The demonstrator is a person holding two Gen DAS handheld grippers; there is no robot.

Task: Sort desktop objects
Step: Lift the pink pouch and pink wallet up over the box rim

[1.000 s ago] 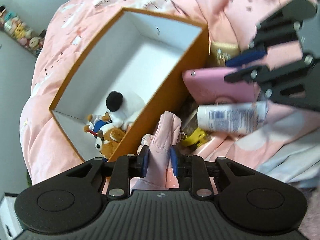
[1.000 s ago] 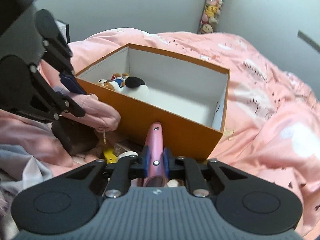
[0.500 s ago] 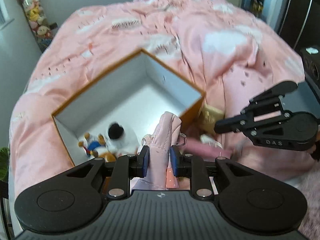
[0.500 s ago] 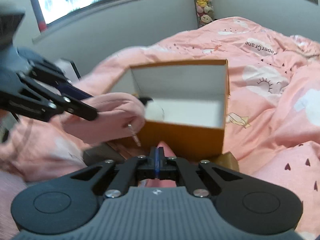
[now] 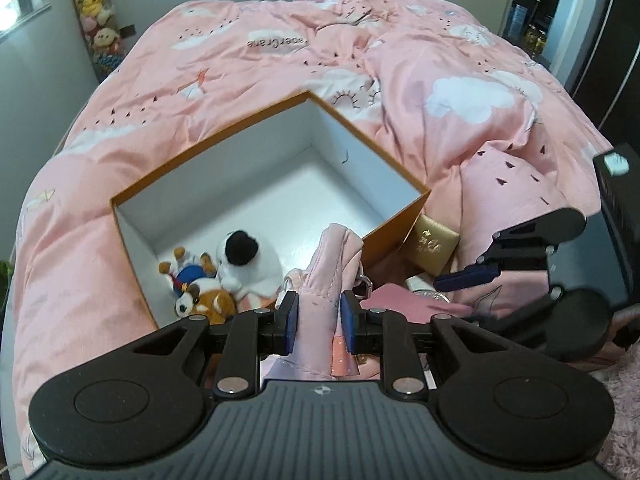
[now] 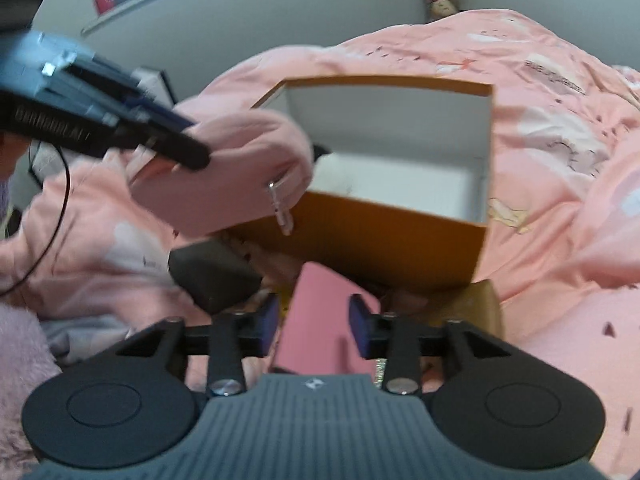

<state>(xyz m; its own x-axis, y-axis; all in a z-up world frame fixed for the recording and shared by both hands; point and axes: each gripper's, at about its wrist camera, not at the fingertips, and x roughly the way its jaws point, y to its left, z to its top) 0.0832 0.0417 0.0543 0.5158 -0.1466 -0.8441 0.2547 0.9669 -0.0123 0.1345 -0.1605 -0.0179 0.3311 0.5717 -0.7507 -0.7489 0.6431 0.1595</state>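
Observation:
My left gripper (image 5: pixel 319 322) is shut on a pink padded pouch (image 5: pixel 326 280) with a metal zip pull, held above the near edge of the orange box (image 5: pixel 224 160). The pouch also shows in the right wrist view (image 6: pixel 232 172), under the left gripper (image 6: pixel 176 140). The box has a white inside and holds plush toys (image 5: pixel 224 276) in its near corner. My right gripper (image 6: pixel 314 326) is open, its jaws on either side of a flat pink case (image 6: pixel 320 320) lying beside the box (image 6: pixel 400 236). The right gripper also shows in the left wrist view (image 5: pixel 472 280).
The box sits on a bed with a pink quilt (image 5: pixel 400 60). A gold pouch (image 5: pixel 434 246) lies against the box's right corner. A dark grey box (image 6: pixel 212 276) lies left of the pink case. Plush toys (image 5: pixel 96 20) hang at the far wall.
My left gripper has lifted the pink pouch up and over the box's near edge. My right gripper has opened and let go of the pink case, which now lies flat.

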